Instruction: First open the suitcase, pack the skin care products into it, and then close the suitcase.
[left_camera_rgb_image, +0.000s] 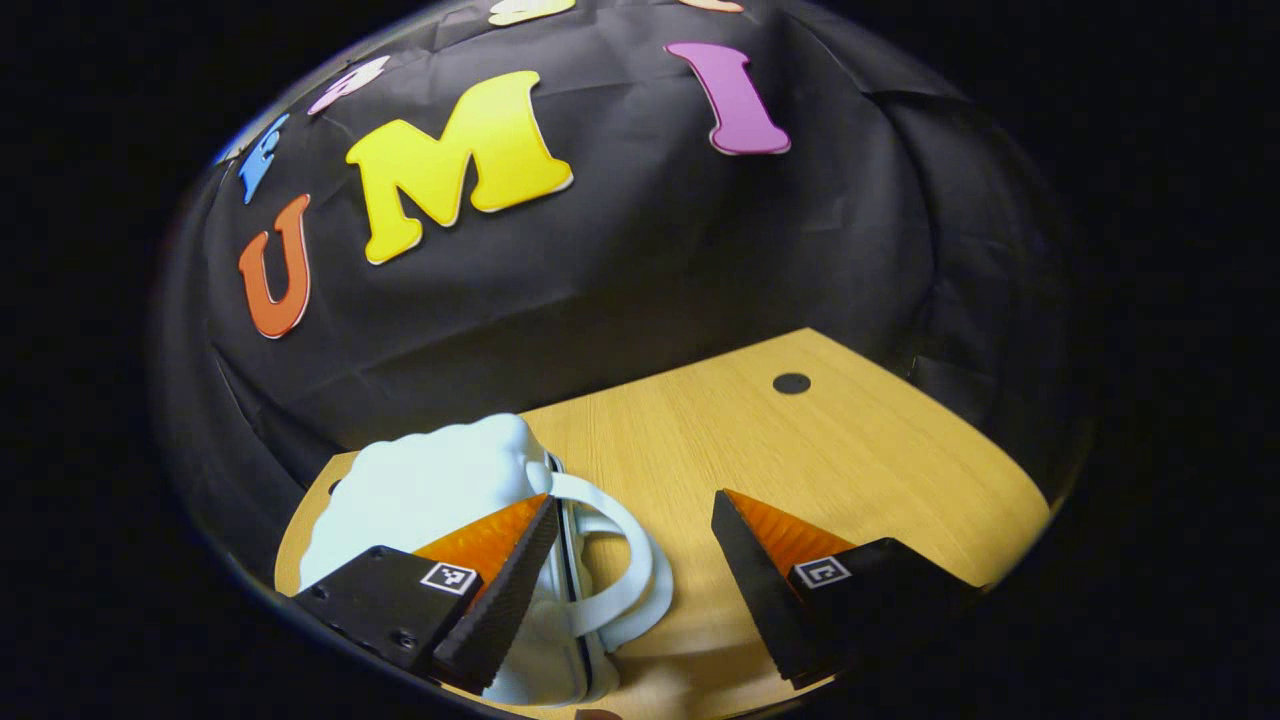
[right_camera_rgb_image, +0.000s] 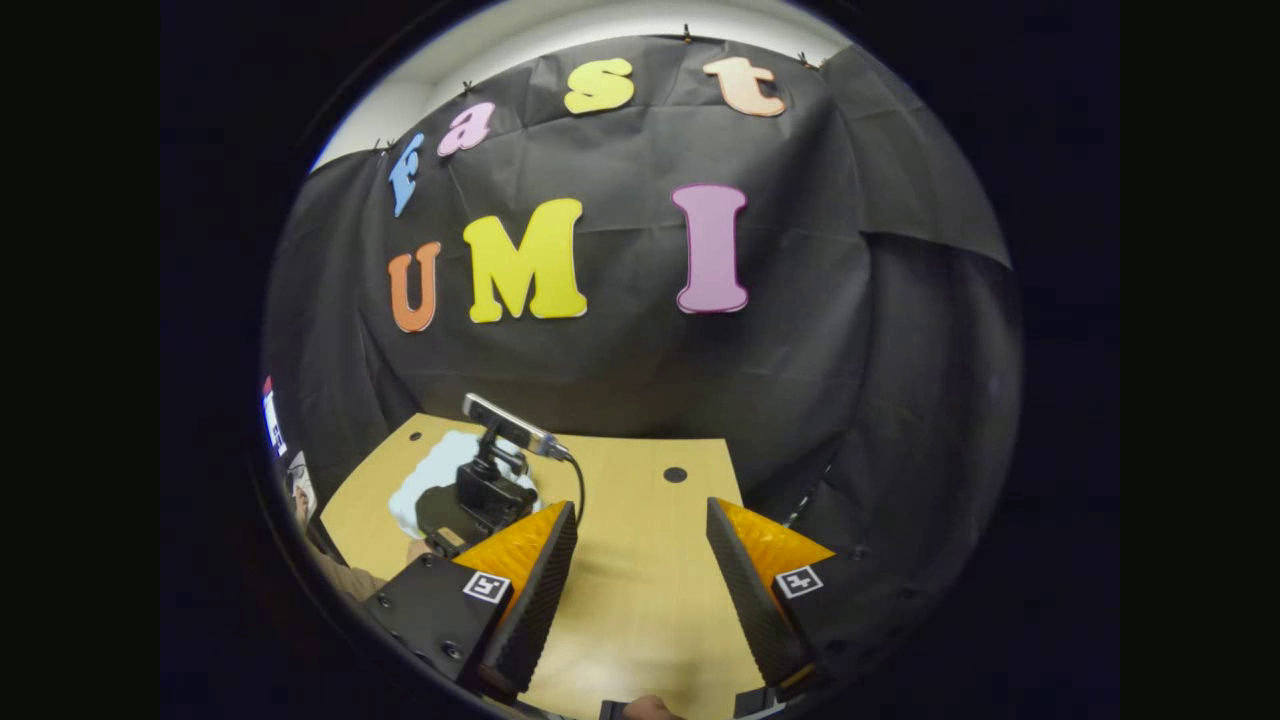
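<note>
A small pale suitcase (left_camera_rgb_image: 430, 490) with a ribbed shell lies on the wooden table (left_camera_rgb_image: 820, 450) at the lower left. Its lid looks closed, with a dark seam running along its side. Its white loop handle (left_camera_rgb_image: 630, 560) points toward the middle of the table. My left gripper (left_camera_rgb_image: 633, 500) is open, with one finger over the suitcase's edge and the handle lying between the two fingers. In the right gripper view the suitcase (right_camera_rgb_image: 425, 470) sits far left, partly hidden by the left gripper's body (right_camera_rgb_image: 487, 490). My right gripper (right_camera_rgb_image: 641, 507) is open above bare table, holding nothing.
A round dark hole (left_camera_rgb_image: 791, 383) sits in the tabletop near the back edge, also seen as the hole (right_camera_rgb_image: 675, 474) in the right gripper view. The black cloth wall stands close behind the table. A sleeve (right_camera_rgb_image: 340, 575) shows at the lower left.
</note>
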